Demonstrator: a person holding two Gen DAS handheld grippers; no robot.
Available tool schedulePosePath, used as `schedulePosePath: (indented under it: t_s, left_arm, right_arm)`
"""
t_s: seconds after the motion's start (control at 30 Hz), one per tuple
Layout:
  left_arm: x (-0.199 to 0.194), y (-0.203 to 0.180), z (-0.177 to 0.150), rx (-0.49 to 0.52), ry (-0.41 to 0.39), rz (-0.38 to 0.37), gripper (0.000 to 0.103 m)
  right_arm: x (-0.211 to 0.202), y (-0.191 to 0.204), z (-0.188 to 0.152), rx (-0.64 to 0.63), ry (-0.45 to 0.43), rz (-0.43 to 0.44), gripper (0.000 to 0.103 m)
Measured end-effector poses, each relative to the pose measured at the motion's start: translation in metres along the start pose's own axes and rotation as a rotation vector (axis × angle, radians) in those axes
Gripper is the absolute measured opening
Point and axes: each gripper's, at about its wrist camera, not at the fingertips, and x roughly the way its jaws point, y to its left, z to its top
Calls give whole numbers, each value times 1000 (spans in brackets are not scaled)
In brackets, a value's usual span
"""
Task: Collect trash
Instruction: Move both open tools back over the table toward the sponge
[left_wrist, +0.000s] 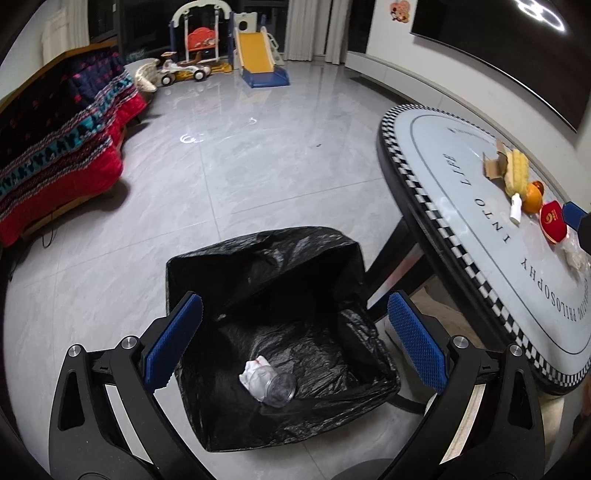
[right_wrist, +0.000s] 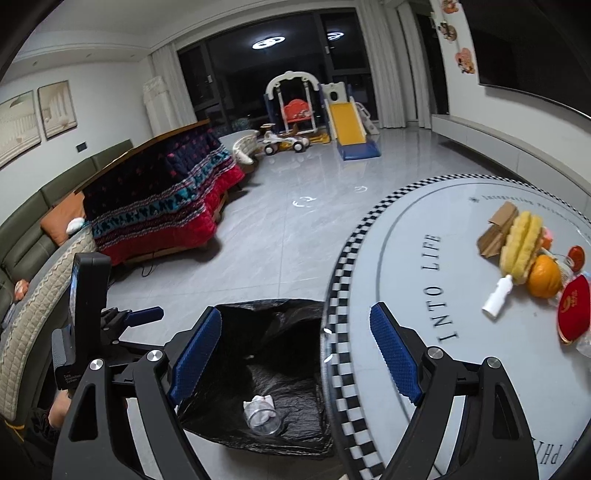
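The left claw (left_wrist: 295, 332) hangs wide open and empty over the black bin bag (left_wrist: 280, 295) on the floor, where a clear plastic cup (left_wrist: 275, 386) with white tissue stuffed in it lies at the bottom. The right claw (right_wrist: 295, 350) is also open with nothing in it, straddling the checkered edge of the round worktop (right_wrist: 461, 350). Farther along the worktop sit a white bottle (right_wrist: 498, 295), an orange (right_wrist: 545, 280), a yellow sponge (right_wrist: 522, 247), cardboard scraps (right_wrist: 496, 229) and a red packet (right_wrist: 572, 308).
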Motion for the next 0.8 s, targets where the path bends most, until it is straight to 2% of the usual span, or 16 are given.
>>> schedulePosePath:
  t_s: [0.53,0.8]
  left_arm:
    - [13,-139,50,251,-10,-161,97]
    - [16,-203,74,326,-64,-257,97]
  right_arm:
    - [-47,-118,3,187,-75,-176,83]
    - [-66,-178,5,267,-100,-253,82]
